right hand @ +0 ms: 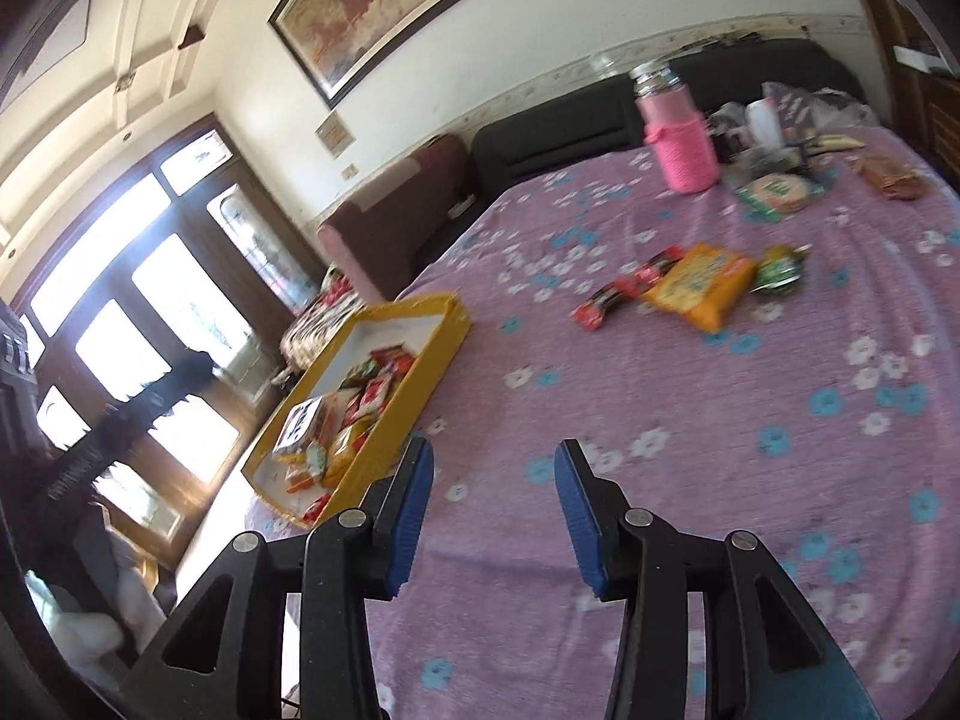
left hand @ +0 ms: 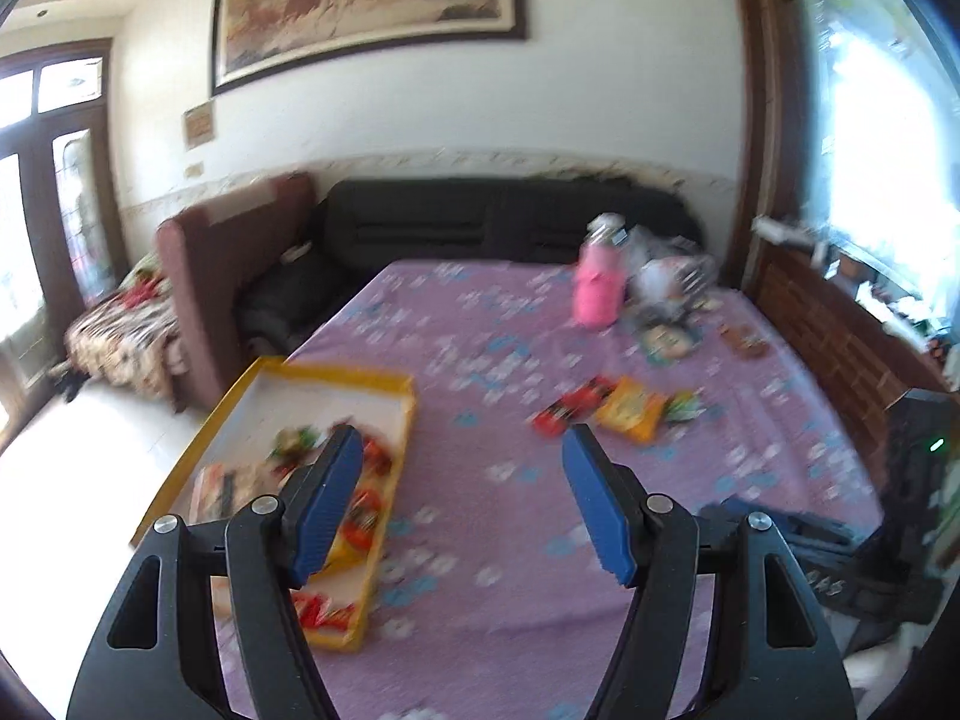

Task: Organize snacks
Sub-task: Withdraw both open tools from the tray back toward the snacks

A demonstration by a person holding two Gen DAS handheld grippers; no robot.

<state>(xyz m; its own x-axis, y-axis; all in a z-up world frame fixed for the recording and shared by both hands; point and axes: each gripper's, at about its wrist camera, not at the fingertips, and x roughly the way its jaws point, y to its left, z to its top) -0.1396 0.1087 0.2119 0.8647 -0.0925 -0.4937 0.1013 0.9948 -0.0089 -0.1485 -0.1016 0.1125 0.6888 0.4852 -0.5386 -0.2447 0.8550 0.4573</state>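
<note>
Yellow tray [right hand: 447,333] holds packets, three loose snacks [right hand: 699,285] lie beyond; each gripper gapes, empty.

Left gripper [left hand: 462,438]: black linkage arms with triangular cut-outs behind ribbed blue pads [left hand: 327,504], a round silver screw at each pivot. Right gripper [right hand: 492,450]: same black frame, blue pads [right hand: 411,516], silver screws.

Matt floral cloth [right hand: 720,420] covers the table; glossy snack packets [right hand: 699,285] lie near a knitted bottle sleeve [right hand: 687,147].
</note>
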